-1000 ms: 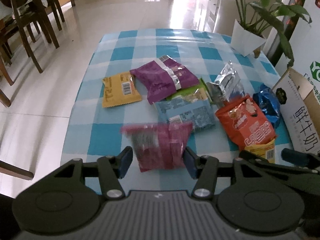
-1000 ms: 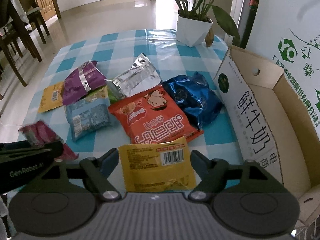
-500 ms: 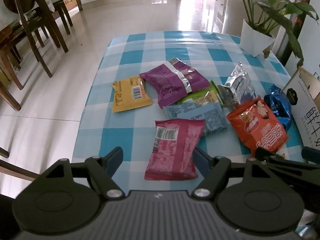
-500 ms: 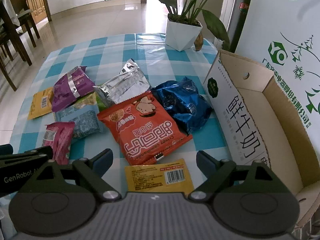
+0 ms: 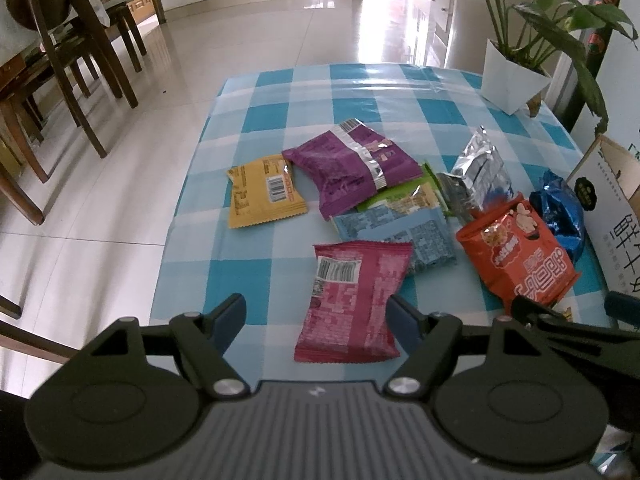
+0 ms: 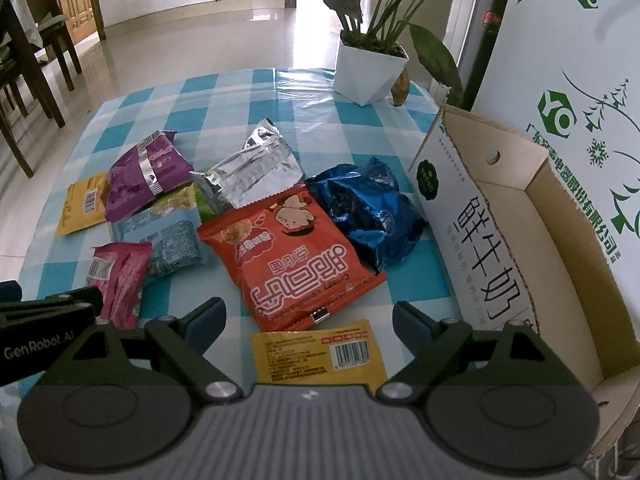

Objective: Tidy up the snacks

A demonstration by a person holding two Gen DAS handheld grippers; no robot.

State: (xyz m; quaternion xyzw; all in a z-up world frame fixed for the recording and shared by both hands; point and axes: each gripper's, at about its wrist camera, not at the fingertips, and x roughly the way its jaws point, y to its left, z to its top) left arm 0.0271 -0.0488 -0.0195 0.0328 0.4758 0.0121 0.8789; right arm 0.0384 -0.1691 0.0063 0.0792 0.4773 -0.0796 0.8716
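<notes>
Glossy pale floor tiles [image 5: 100, 240] reflect daylight beside dark wooden chairs [image 5: 76, 52].

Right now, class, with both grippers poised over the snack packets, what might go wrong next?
1. The pink packet lies flat on the tablecloth between the open left gripper; closing might pinch cloth or skid off it.
2. The orange packet overlaps the blue packet and the silver packet, so lifting one could drag its neighbours.
3. The cardboard box sits close beside the right gripper; a swing might knock its wall.
</notes>
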